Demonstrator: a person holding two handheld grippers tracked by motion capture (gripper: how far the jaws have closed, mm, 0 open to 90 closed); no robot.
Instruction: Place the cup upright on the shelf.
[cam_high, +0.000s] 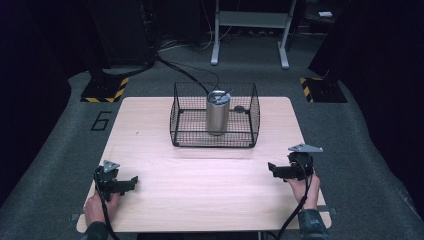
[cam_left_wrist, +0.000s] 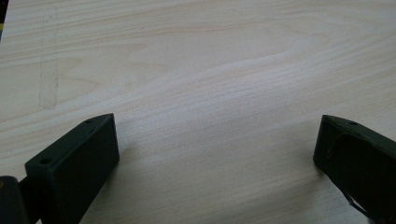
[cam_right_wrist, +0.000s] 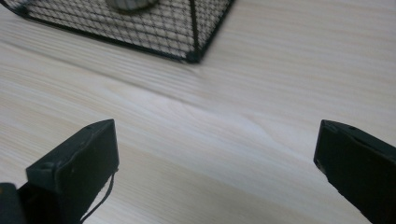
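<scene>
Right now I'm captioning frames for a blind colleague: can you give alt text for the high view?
A metal cylinder stands upright inside a black wire basket on a wooden table. Nearer the camera, the left gripper and right gripper rest apart, both open.

A black wire basket (cam_high: 215, 116) sits on the far half of the light wooden table (cam_high: 200, 185), square to its edges, open at the top. Inside it a brushed metal cylinder (cam_high: 218, 112) stands upright, near the middle, its top rising just above the basket's rim. In the right gripper view one lower corner of the basket (cam_right_wrist: 194, 56) rests on the table.
</scene>
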